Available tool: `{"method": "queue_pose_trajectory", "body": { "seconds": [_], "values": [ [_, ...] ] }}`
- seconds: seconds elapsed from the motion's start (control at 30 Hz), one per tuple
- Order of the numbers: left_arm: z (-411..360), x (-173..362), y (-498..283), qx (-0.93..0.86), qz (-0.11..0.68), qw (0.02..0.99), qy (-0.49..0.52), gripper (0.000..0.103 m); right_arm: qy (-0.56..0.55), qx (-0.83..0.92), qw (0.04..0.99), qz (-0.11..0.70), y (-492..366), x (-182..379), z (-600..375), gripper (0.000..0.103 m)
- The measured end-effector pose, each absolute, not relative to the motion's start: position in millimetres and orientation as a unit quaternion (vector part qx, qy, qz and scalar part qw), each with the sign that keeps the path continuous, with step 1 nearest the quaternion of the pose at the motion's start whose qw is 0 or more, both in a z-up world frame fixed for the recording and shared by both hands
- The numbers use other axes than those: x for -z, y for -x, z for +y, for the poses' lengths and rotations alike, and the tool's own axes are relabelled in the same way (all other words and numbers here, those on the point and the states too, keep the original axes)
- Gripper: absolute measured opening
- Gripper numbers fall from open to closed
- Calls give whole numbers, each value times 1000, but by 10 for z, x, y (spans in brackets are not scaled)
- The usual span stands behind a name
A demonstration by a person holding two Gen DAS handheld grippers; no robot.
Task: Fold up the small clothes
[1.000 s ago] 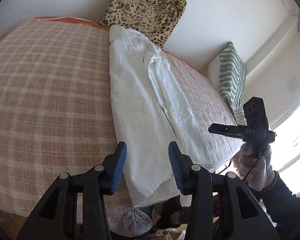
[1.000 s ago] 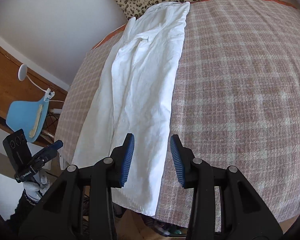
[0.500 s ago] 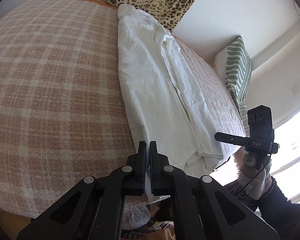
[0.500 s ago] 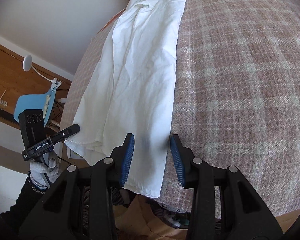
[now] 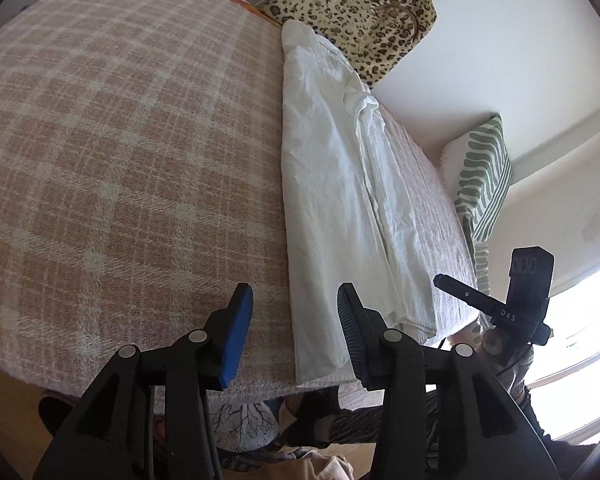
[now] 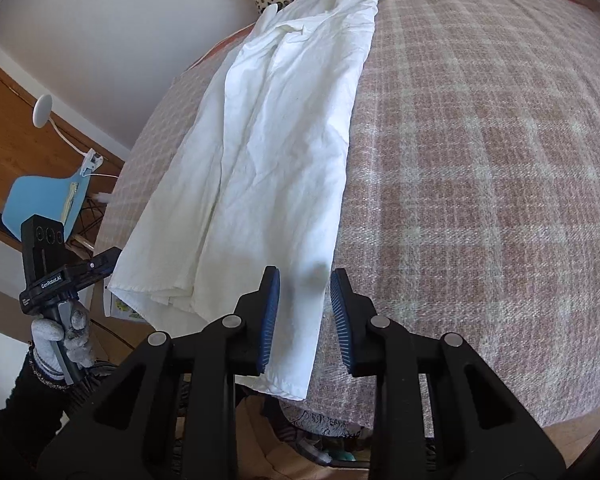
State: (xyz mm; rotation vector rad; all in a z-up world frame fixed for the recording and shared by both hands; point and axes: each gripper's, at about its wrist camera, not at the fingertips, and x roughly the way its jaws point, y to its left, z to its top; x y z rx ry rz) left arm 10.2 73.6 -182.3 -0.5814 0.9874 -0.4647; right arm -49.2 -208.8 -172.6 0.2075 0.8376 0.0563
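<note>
A white shirt [image 5: 340, 184] lies folded into a long narrow strip on the pink plaid bedspread [image 5: 120, 152]. It runs from the near edge to the leopard-print cushion. My left gripper [image 5: 294, 326] is open just above the strip's near end, its fingers to either side of the shirt's left edge. The shirt also shows in the right wrist view [image 6: 276, 152]. My right gripper [image 6: 304, 316] is open over the near hem, fingers on each side of the shirt's right edge. Each gripper shows in the other's view, to the side: the right one [image 5: 496, 304] and the left one [image 6: 68, 276].
A leopard-print cushion [image 5: 352, 12] leans on the wall at the far end. A green striped pillow [image 5: 484, 184] stands at the bed's right side. A blue chair [image 6: 44, 196] and wooden furniture [image 6: 8, 136] stand left of the bed. The bed's near edge [image 6: 420, 412] is just below the grippers.
My left gripper closed half a second ago and has opened again, now wide at the shirt's near end. My right gripper stayed open and moved in closer over the hem.
</note>
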Motion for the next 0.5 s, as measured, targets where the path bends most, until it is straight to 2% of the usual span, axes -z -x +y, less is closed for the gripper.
{"method": "queue_pose_trajectory", "body": {
  "seconds": [0.13,0.33,0.4,0.5],
  "values": [
    [623,1802,-41,223,463,819,255,42,-44,-49,918,391,442,1491,-1707,34],
    [479,1830,12,236,467,823,221,39,-48,-110,891,439,-299,1309,-1166,35],
    [436,1812,40,243,459,829,209,30,-51,-124,877,462,-618,1324,-980,35],
    [388,1828,68,248,454,833,198,22,-51,-131,851,506,-1003,1420,-686,35]
  ]
}}
